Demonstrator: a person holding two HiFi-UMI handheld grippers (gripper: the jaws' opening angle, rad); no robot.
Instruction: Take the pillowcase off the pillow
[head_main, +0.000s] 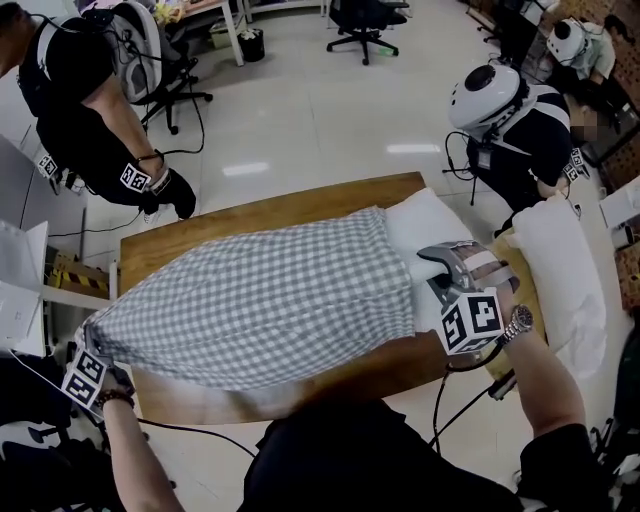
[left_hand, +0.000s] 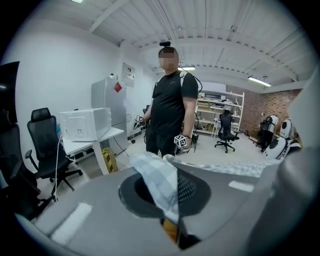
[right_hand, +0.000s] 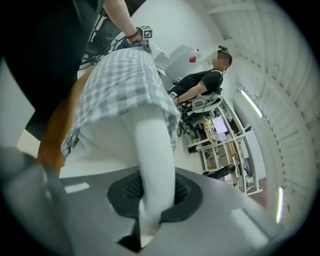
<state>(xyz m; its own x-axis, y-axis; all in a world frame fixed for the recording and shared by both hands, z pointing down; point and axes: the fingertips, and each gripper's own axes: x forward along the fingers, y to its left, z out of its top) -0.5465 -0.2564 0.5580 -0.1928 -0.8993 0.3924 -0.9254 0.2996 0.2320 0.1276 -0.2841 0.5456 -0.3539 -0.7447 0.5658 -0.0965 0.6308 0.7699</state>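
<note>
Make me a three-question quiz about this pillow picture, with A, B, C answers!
1. The pillow lies on: A a wooden table; B a bed; C a basket.
2. The pillowcase checks are: A grey and white; B red and yellow; C green and black.
3. The right gripper is: A wide open; B shut on the pillow; C shut on a cup.
Answers: 1 A, brown wood shows around it. 2 A, the head view shows those colours. 3 B, white pillow fabric is pinched between its jaws.
</note>
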